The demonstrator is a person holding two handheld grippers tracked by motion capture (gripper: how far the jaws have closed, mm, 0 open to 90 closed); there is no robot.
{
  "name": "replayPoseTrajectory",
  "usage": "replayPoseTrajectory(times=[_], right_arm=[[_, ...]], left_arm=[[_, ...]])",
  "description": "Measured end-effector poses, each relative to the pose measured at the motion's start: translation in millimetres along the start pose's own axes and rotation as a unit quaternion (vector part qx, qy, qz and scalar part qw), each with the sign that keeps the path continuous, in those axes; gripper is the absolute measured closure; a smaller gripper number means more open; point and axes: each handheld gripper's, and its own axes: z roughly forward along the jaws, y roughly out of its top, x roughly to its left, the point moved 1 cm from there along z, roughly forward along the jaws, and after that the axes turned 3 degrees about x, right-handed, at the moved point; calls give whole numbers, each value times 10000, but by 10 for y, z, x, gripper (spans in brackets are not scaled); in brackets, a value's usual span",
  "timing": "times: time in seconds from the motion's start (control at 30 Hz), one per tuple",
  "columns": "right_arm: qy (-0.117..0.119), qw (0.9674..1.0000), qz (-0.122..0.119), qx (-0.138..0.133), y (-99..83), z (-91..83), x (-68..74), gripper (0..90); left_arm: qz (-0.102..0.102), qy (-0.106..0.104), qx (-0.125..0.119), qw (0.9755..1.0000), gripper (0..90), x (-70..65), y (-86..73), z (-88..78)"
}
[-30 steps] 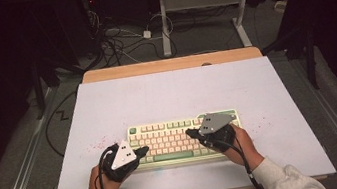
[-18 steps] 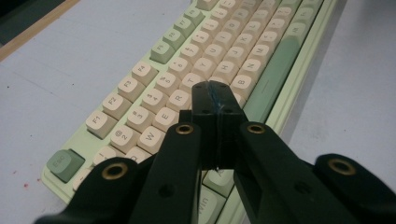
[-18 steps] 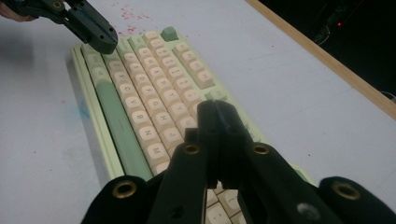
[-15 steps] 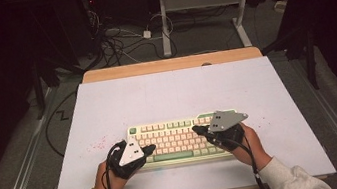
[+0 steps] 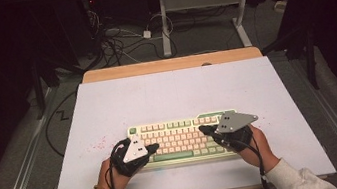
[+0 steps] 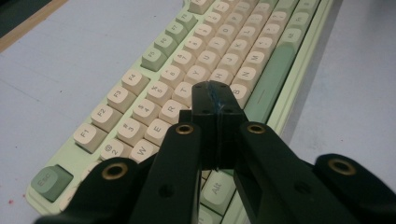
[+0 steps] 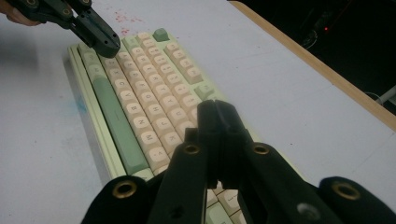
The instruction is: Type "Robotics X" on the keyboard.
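A pale green keyboard (image 5: 178,138) with cream keys and a green space bar lies near the front of the white table top (image 5: 171,94). My left gripper (image 5: 156,148) is shut and empty, its tips hovering over the keyboard's left end; in the left gripper view the tips (image 6: 215,93) sit above the letter keys of the keyboard (image 6: 224,51). My right gripper (image 5: 202,130) is shut and empty over the keyboard's right part. In the right gripper view its tips (image 7: 215,109) hang over the keyboard (image 7: 149,107), and the left gripper (image 7: 105,44) shows at the far end.
The table's wooden back edge (image 5: 172,64) lies beyond the white top. Cables (image 5: 119,46) and a desk frame (image 5: 164,24) stand on the dark floor behind. Faint red specks (image 5: 98,145) mark the top left of the keyboard.
My right gripper has slid to the right along the keyboard. The left gripper has hardly moved. Both stay shut.
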Motion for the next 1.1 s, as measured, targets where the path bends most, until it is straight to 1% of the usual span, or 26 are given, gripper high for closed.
replayPoseTrajectory(times=[0.13, 0.3, 0.73, 0.93, 0.97, 1.1], right_arm=[[-12, 10000, -14, 27, -25, -21, 1, 898], [-29, 10000, -13, 35, -46, -65, 2, 898], [-72, 10000, 22, 51, -93, -138, -22, 898], [-80, 9999, 32, 84, -112, -153, -30, 898], [-81, 9999, 27, 91, -114, -154, -31, 898], [-75, 9999, 33, 116, -122, -147, -33, 898]], left_arm=[[3, -24, 7, 10000, 878, 6, 16, 13], [75, -80, 48, 9999, 878, -5, 54, 33], [204, -291, 129, 9993, 878, -47, 185, 142], [276, -391, 256, 9985, 878, -69, 216, 211], [248, -405, 245, 9986, 878, -68, 219, 221], [280, -442, 324, 9981, 878, -66, 238, 259]])
